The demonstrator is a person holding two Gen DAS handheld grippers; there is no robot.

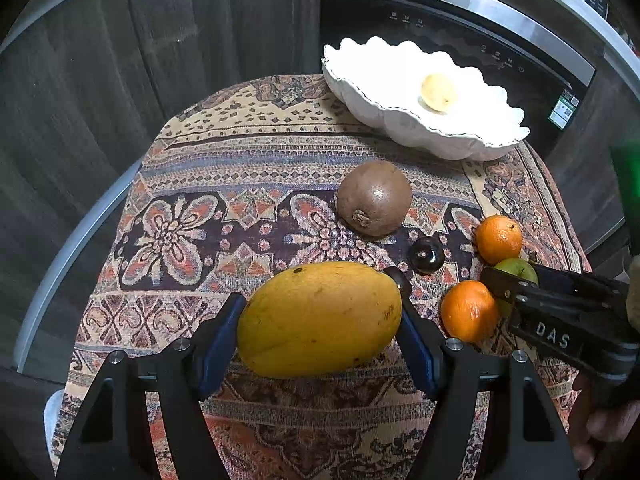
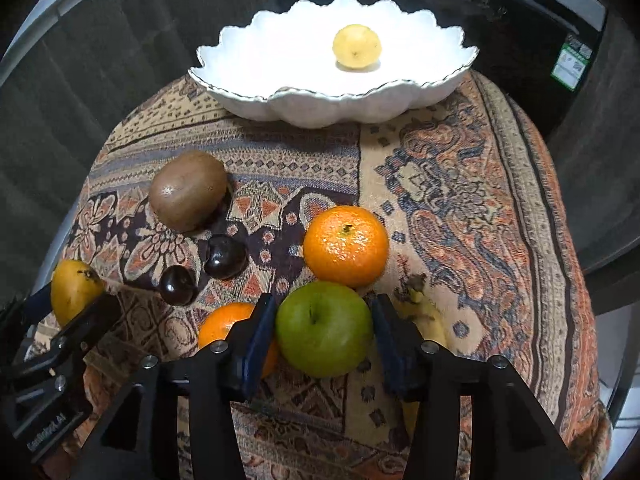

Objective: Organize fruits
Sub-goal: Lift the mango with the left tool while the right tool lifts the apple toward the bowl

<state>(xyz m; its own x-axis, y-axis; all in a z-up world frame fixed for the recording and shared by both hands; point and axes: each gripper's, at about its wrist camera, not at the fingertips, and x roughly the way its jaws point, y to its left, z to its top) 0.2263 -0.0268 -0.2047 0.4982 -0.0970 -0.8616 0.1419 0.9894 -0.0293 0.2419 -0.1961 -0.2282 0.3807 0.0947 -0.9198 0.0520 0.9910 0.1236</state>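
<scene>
My left gripper (image 1: 320,312) has its blue pads against both ends of a yellow mango (image 1: 320,318), which rests on the patterned cloth. My right gripper (image 2: 324,320) is around a green apple (image 2: 324,328), pads touching its sides or very nearly. A white scalloped bowl (image 2: 248,60) at the table's far edge holds one small yellow fruit (image 2: 357,47). A brown kiwi (image 2: 187,190), two dark cherries (image 2: 225,257), and two oranges (image 2: 346,246) lie loose. A banana (image 2: 426,312) lies partly hidden behind the right finger.
The round table is covered by a patterned cloth (image 1: 240,168). A dark oven front (image 1: 440,20) stands behind the bowl. Wooden panels stand at the left. The second orange (image 2: 224,324) touches the right gripper's left finger.
</scene>
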